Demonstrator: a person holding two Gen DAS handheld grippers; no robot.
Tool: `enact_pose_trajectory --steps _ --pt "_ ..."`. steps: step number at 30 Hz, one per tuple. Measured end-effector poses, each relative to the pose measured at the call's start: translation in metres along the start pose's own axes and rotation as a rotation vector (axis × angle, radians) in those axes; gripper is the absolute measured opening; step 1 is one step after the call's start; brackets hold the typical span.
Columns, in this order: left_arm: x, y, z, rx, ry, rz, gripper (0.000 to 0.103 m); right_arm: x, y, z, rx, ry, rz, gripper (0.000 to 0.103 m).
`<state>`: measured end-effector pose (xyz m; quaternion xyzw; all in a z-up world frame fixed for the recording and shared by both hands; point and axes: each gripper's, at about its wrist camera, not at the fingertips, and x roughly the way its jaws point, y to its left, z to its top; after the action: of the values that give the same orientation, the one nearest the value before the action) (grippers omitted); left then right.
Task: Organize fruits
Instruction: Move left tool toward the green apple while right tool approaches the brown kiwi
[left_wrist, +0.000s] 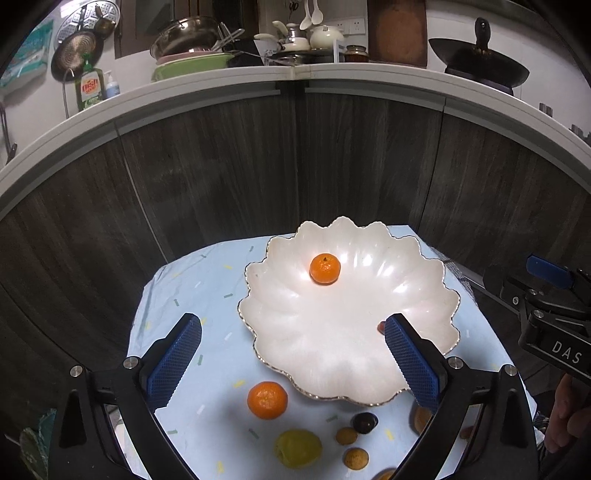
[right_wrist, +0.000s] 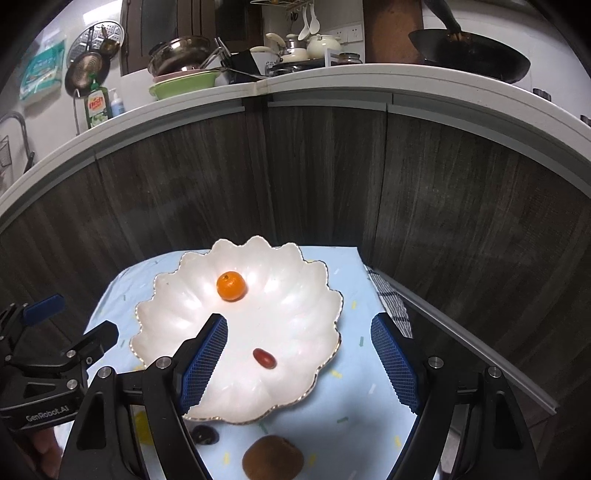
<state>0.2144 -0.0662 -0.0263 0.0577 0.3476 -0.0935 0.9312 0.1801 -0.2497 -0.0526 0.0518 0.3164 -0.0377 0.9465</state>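
Scalloped white bowl (right_wrist: 173, 317) toward the far edge of the blue-clothed worktop (right_wrist: 354, 413), two fruits inside — one mandarin (right_wrist: 231, 285), one red date (right_wrist: 264, 358) — second mandarin (left_wrist: 267, 400) loose on the near strip (with other small fruit), left tongs (left_wrist: 293, 350) and right tongs (right_wrist: 299, 354) wide open, empty.
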Motion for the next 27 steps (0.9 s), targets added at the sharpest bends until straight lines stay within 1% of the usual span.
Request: enact_pose_trajectory --steps 12,18,27 --pt "-0.023 -0.004 -0.015 0.007 -0.021 0.002 0.101 -0.025 0.000 -0.017 0.008 -0.008 0.010 0.081" --pt "-0.032 -0.006 -0.024 0.020 -0.032 0.016 0.101 -0.031 0.000 -0.028 0.014 0.006 0.016 0.081" --pt "-0.030 -0.004 -0.042 0.017 -0.006 0.023 0.101 -0.030 0.006 -0.043 0.005 0.032 0.018 0.081"
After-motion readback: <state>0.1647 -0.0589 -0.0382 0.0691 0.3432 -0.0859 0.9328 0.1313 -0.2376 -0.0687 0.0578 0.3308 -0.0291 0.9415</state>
